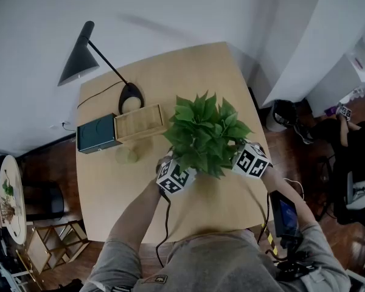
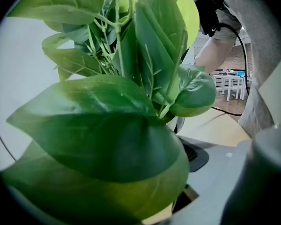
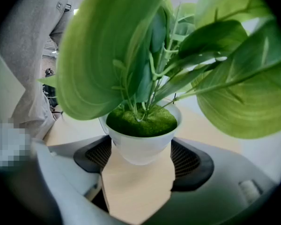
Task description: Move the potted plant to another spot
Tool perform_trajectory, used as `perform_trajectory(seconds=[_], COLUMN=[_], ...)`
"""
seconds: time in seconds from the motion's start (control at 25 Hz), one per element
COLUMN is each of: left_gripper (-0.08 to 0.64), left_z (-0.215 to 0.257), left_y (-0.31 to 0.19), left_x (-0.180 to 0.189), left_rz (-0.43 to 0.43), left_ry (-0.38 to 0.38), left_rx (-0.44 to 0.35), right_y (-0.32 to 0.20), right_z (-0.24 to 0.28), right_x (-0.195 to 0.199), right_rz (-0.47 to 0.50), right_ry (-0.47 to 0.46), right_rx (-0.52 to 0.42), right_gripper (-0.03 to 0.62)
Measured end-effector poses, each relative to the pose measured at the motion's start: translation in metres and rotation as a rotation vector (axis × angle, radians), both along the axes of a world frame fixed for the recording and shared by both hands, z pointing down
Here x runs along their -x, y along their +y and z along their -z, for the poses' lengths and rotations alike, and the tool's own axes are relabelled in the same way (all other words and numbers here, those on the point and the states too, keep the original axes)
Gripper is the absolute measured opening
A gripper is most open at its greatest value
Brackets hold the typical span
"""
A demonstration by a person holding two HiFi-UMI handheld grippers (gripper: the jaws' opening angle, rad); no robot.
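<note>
The potted plant [image 1: 207, 132], leafy green in a white pot [image 3: 140, 146], is over the middle of the wooden table [image 1: 109, 181]. My left gripper [image 1: 184, 165] is at its left and my right gripper [image 1: 241, 157] at its right, both reaching in under the leaves. In the right gripper view both black pads [image 3: 191, 161] press the pot's sides, so it is shut on the pot. In the left gripper view leaves [image 2: 103, 139] cover nearly everything. One pad [image 2: 196, 156] shows, with a sliver of white pot [image 2: 181, 124] against it; the other jaw is hidden.
A black desk lamp [image 1: 79, 56] stands at the table's back left, with a wooden box [image 1: 139, 122] and a dark green box [image 1: 97, 134] beside its base. A pale round thing [image 1: 126, 156] lies in front of them. A small side table [image 1: 9, 199] stands at far left.
</note>
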State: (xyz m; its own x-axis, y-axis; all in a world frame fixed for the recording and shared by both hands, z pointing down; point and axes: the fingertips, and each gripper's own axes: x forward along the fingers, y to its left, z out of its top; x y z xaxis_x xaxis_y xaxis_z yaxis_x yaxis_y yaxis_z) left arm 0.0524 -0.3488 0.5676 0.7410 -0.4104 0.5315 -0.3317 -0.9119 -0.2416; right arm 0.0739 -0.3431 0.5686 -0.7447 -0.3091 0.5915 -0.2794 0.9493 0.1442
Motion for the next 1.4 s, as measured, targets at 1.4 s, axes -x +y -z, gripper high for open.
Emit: perform_trajectory(seconds=[1.4], left_gripper=[0.373], left_z=[-0.077], left_y=[-0.041], left_x=[-0.052], left_rz=[-0.063], left_ry=[-0.029], left_rx=[0.136], right_y=[-0.040], right_z=[-0.078], right_x=[-0.053], right_rz=[-0.073], right_ry=[0.033], right_rx=[0.121], right_gripper=[0.399])
